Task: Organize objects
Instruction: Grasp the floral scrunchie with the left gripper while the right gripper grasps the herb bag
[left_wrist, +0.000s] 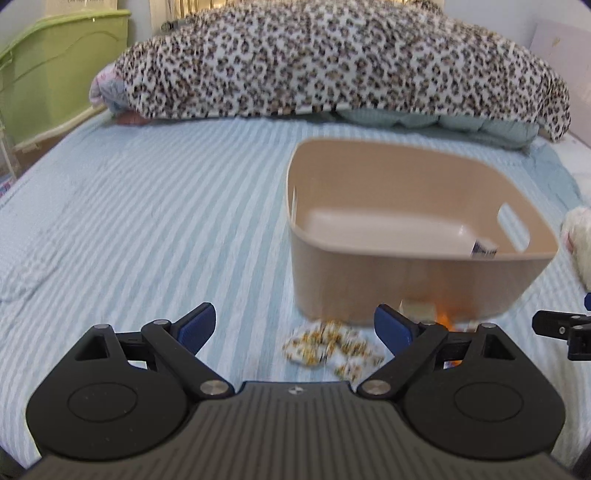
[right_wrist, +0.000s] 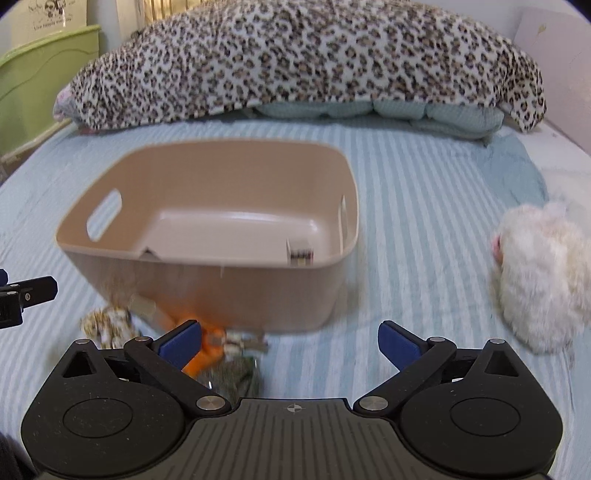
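A beige plastic bin (left_wrist: 406, 280) (right_wrist: 229, 295) stands on the striped bed, with a small box (left_wrist: 483, 250) (right_wrist: 301, 255) inside it. A floral fabric piece (left_wrist: 332, 347) (right_wrist: 107, 325) lies in front of the bin, beside an orange item (right_wrist: 207, 350) and a dark green packet (right_wrist: 232, 376). A white fluffy toy (right_wrist: 543, 280) (left_wrist: 580, 243) lies to the right of the bin. My left gripper (left_wrist: 295, 326) is open and empty above the fabric piece. My right gripper (right_wrist: 290, 341) is open and empty, in front of the bin.
A leopard-print blanket (left_wrist: 332, 62) (right_wrist: 295, 62) lies over a light blue pillow (left_wrist: 443, 122) at the head of the bed. A green cabinet (left_wrist: 48, 66) stands at the left, off the bed. The striped bedcover (left_wrist: 147, 221) stretches left of the bin.
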